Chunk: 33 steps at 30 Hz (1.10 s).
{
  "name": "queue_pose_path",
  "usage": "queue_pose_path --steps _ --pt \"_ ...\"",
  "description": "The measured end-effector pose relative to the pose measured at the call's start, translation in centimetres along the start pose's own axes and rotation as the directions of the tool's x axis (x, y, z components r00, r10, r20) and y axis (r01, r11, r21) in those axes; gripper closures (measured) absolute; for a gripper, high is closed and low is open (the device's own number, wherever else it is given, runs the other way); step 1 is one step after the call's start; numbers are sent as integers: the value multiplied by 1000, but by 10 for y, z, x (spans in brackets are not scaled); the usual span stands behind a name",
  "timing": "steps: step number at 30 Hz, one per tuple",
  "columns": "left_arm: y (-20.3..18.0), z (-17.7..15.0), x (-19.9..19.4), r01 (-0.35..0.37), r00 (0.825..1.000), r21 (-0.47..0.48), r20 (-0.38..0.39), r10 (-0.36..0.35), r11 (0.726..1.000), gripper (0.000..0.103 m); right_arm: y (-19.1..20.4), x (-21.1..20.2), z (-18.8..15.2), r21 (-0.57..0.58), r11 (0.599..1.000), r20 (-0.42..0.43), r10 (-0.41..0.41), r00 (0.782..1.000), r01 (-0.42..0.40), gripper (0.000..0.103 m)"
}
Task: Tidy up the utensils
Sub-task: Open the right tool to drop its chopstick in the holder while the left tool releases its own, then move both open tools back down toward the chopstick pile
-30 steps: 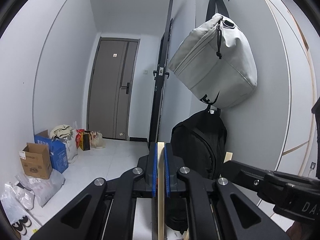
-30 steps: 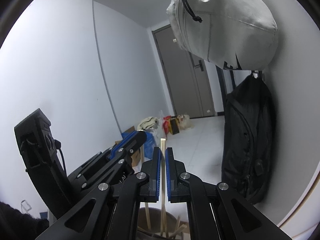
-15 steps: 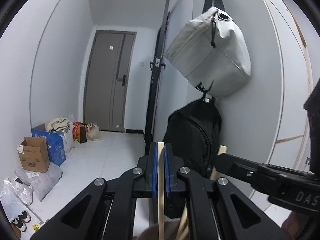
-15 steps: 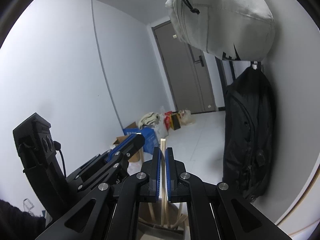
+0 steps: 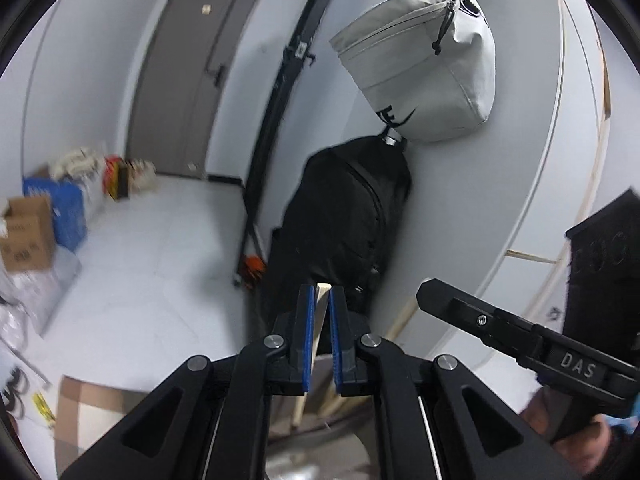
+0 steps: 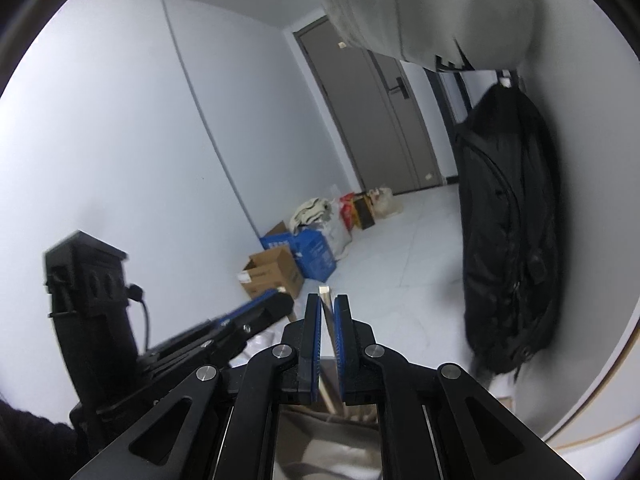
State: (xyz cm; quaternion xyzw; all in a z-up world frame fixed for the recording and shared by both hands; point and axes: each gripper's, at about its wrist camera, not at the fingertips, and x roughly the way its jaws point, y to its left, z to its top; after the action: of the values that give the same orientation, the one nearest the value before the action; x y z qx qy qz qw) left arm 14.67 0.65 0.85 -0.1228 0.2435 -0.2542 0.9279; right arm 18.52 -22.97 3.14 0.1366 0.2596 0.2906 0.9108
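A pale wooden chopstick (image 5: 323, 290) stands between the blue pads of my left gripper (image 5: 321, 300), which is shut on it. A second chopstick (image 6: 325, 292) stands between the pads of my right gripper (image 6: 328, 300); those jaws are opening and the stick leans loose in the gap. Both sticks run down into a metal holder (image 6: 320, 440) just below the grippers, where other chopsticks (image 6: 360, 412) lean. The two grippers are side by side: one right finger (image 5: 452, 306) shows in the left wrist view, and the left gripper (image 6: 276, 298) shows in the right wrist view.
On the wall ahead hang a grey bag (image 5: 424, 64) and a black backpack (image 5: 344, 216). A black stand (image 5: 276, 128) leans beside a grey door (image 5: 188, 72). Cardboard boxes (image 6: 276, 272) and bags line the white floor on the left.
Both cameras have tipped downward, bringing the holder's mouth further into view. The right gripper's pads have parted a little around its chopstick. The left gripper still grips its stick.
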Motion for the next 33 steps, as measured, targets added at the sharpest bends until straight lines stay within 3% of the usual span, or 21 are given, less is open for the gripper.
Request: queue_pose_path --steps 1,3,5,8,9,11,12,14,20,28,33 --pt "0 1 -1 4 1000 -7 -19 -4 1000 96 0 -3 0 10 1000 3 12 1000 -12 94" --pt "1 3 -3 21 999 -32 -46 -22 999 72 1 -12 -1 25 1000 14 13 1000 -13 89" --pt "0 4 -8 26 998 -46 -62 -29 999 57 2 -19 -1 41 999 21 14 1000 -14 72" --pt "-5 6 -17 15 997 -40 -72 -18 999 54 3 -34 -1 66 998 44 12 999 -15 59" --pt "-7 7 -22 -1 997 -38 -77 -2 999 45 4 -40 -2 75 997 53 9 999 -13 58" --pt "-9 5 -33 -36 997 -40 -76 33 999 31 6 -52 -4 87 996 69 -3 998 -3 38" --pt "-7 3 -37 -43 997 -43 -72 40 998 28 7 -59 -6 91 996 78 -11 997 4 34" --pt "-8 -4 -49 -78 995 -38 -63 76 996 25 9 -69 -10 96 995 84 -24 996 16 23" --pt "-4 -39 -68 -189 979 -63 -96 182 980 18 21 -90 -43 103 994 37 -49 998 45 8" --pt "-2 -90 -66 -304 937 -58 -198 288 951 17 41 -85 -94 68 994 -78 -83 994 88 6" --pt "11 -107 -72 -364 911 -44 -226 346 930 17 43 -59 -128 59 989 -217 -120 969 136 6"
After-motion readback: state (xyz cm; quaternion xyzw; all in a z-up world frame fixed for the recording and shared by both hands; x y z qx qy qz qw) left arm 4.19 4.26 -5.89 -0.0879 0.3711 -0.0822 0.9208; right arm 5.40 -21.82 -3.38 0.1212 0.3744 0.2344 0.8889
